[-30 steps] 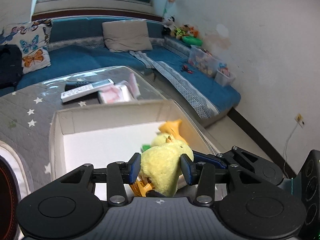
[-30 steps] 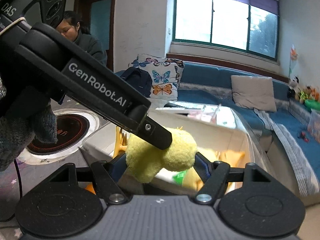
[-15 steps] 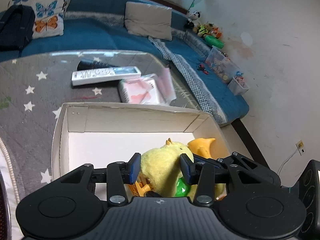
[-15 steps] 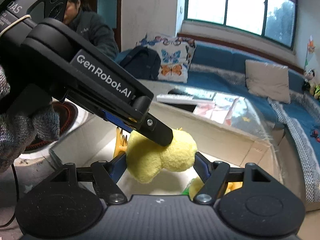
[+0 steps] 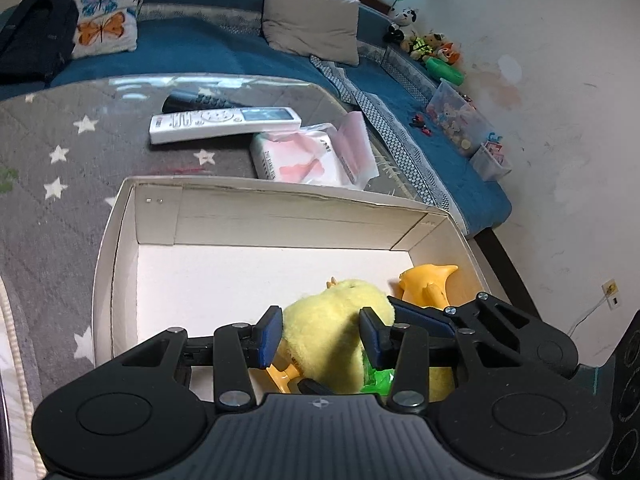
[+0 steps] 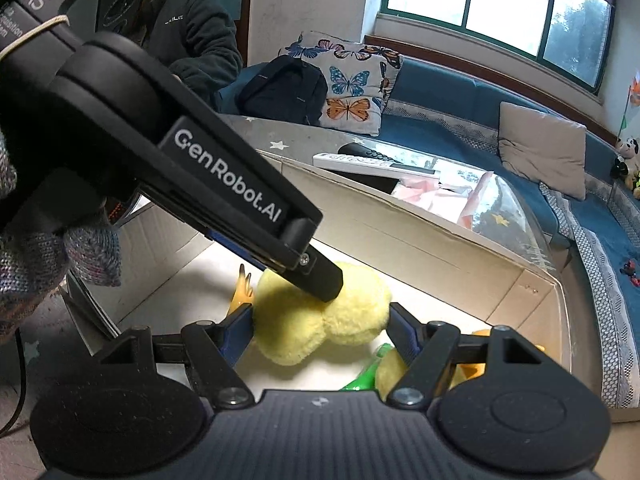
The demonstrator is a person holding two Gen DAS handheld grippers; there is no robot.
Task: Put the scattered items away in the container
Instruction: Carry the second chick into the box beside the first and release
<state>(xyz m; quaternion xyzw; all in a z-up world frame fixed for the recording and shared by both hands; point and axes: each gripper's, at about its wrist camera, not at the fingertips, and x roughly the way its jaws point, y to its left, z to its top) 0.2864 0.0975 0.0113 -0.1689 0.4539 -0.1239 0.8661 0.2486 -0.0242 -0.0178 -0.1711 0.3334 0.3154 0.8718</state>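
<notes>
A yellow plush chick point(image 5: 332, 332) is held low inside the white cardboard box point(image 5: 280, 220). My left gripper point(image 5: 319, 334) is shut on its body. My right gripper point(image 6: 320, 332) is shut on the same plush chick point(image 6: 320, 320) from the other side, and the left gripper's fingers point(image 6: 316, 276) cross over it in the right wrist view. An orange toy point(image 5: 426, 284) and a green item point(image 5: 378, 378) lie in the box's right corner.
A white remote point(image 5: 224, 122), a black remote point(image 5: 196, 100) and a pink-and-white packet point(image 5: 308, 156) lie on the grey starred tablecloth beyond the box. A blue sofa with cushions runs behind. A person point(image 6: 188, 32) sits at the back left.
Both grippers have lowered the plush chick from above the box rim down into the box. Both grips stay closed on it.
</notes>
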